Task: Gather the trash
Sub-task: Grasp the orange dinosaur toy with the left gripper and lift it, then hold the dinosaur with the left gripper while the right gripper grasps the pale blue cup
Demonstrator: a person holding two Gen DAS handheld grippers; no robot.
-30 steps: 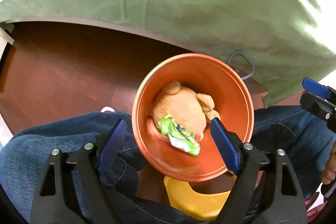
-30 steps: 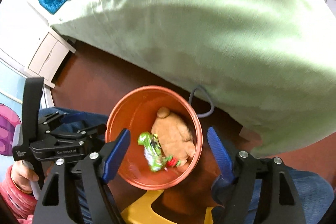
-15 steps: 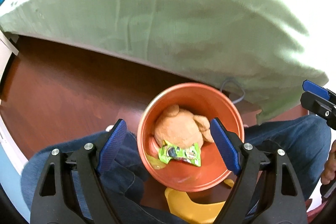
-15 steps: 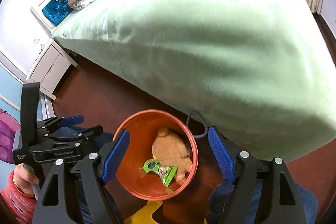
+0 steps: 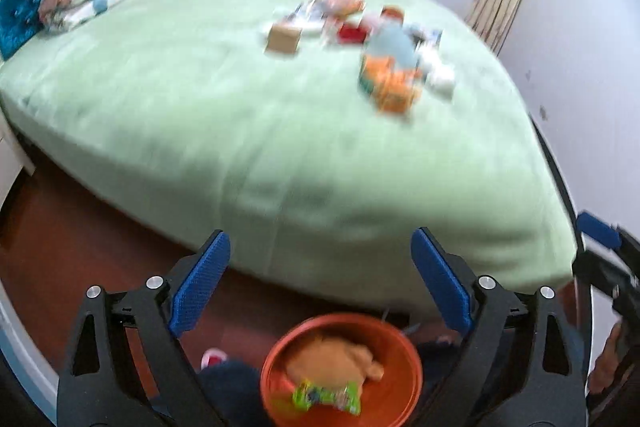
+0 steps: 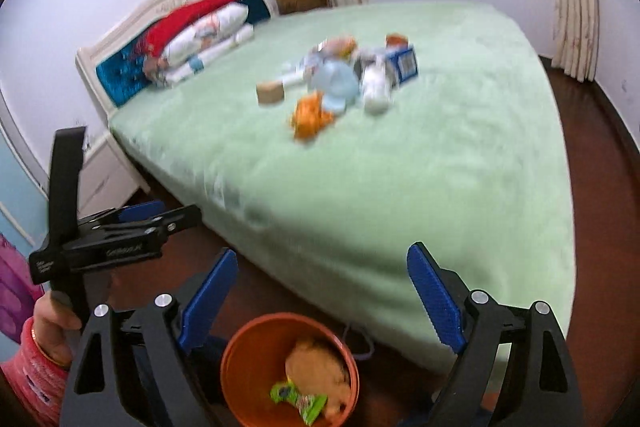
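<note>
**Orange bin low in frame, blurred clutter up on the bed**

Blurred by motion: a heap of items (image 6: 344, 79) mid-bed, hard to tell apart. Among them, a small tan box (image 6: 270, 93), an orange crumpled thing (image 6: 310, 115), a pale blue rounded thing (image 6: 336, 83), a white bottle-like shape (image 6: 376, 87) and a blue carton (image 6: 404, 63). Green bed (image 6: 440, 167) cut off at the right edge in the left wrist view.

Orange bin (image 6: 248, 359) on the dark floor just beside the bed, its lower rim cut off. Inside: a tan plush toy (image 6: 316, 367) with a green wrapper (image 6: 300, 401) lying on top.

Left claw (image 5: 320, 283) wide apart, nothing between its pads, jaws just been opening. Right claw (image 6: 322, 291) likewise spread and empty, jaws just been opening. Both above the bin, touching nothing.
</note>
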